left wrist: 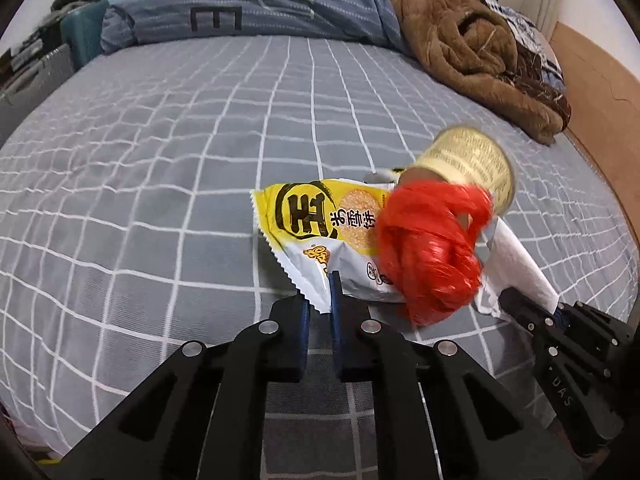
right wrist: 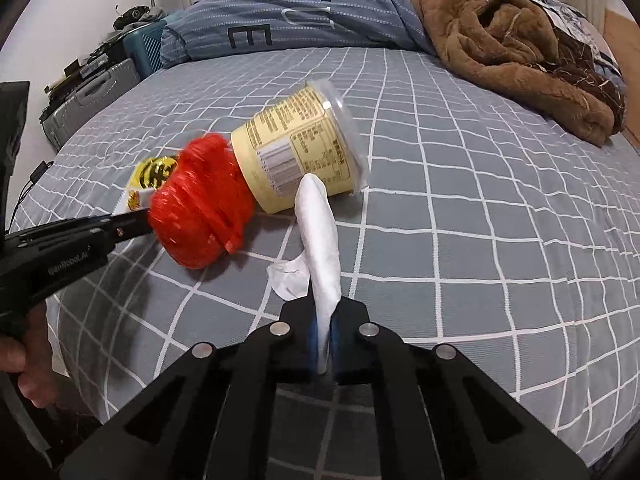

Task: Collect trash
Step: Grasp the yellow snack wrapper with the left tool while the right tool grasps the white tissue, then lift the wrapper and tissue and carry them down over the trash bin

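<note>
- Both pairs of blue-padded fingers are seen pressed nearly together, each on a piece of rubbish.
- By the left gripper (left wrist: 319, 300), the serrated corner of a yellow and white foil snack wrapper (left wrist: 316, 224) is pinched between the pads; the wrapper is lifted at that corner and its long axis runs away from the fingers toward the far side of the bed.
- By the right gripper (right wrist: 325, 332), a white crumpled paper tissue (right wrist: 320, 236) is clamped at its near end; the tissue stands nearly upright out of the jaws, its long axis pointing up and away, its far tip just in front of the cup.
- A pale yellow plastic cup with a clear rim (right wrist: 296, 152) is seen lying on its side on the grey bedsheet with white grid lines (right wrist: 480, 240), its open mouth turned toward the brown blanket, its base toward the red bundle.
- A red crumpled plastic net bundle (right wrist: 200, 208) is found against the cup's base, between the wrapper and the tissue.
- Counted: one wrapper, one tissue, one cup, one red bundle, two grippers.
- At the far edge a brown fleece blanket (right wrist: 500, 32) and a blue striped quilt (right wrist: 300, 12) are heaped.
</note>
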`<action>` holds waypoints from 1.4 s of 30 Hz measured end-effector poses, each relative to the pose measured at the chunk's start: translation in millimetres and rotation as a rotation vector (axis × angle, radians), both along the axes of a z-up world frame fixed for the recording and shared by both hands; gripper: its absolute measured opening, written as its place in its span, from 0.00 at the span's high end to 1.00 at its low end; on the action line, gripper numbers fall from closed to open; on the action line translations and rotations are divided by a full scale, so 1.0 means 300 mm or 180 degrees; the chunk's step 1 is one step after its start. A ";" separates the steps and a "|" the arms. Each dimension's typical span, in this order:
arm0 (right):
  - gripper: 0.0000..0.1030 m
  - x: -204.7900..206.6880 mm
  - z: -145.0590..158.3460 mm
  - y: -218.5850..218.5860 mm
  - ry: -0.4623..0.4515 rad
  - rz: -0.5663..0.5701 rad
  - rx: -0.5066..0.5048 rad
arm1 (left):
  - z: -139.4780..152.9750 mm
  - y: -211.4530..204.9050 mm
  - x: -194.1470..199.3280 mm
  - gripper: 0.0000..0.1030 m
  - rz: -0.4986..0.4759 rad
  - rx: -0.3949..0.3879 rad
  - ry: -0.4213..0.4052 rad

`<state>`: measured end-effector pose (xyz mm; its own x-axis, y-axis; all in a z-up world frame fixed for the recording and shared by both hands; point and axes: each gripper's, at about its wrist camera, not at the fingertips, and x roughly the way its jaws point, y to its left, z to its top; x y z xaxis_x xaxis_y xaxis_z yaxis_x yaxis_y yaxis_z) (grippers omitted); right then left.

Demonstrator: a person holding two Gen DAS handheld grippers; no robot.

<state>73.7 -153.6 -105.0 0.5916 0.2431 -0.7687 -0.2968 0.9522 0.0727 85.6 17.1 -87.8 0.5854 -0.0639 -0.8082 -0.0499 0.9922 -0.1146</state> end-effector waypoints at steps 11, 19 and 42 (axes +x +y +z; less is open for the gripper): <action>0.97 -0.035 0.058 -0.044 -0.0106 -0.0084 0.0014 | 0.084 0.019 -0.054 0.95 0.0121 0.0011 -0.0209; 0.97 -0.080 0.096 -0.077 -0.0151 -0.0148 0.0041 | 0.133 0.042 -0.118 0.95 0.0190 -0.0005 -0.0312; 0.97 -0.273 0.182 -0.131 -0.0203 -0.0229 0.0069 | 0.199 0.044 -0.328 0.95 0.0253 0.0076 -0.0398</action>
<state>-8.2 -192.8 -50.4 0.6558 0.2143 -0.7239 -0.2324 0.9696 0.0765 -12.9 30.3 -28.2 0.6840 0.0052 -0.7295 -0.1153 0.9882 -0.1011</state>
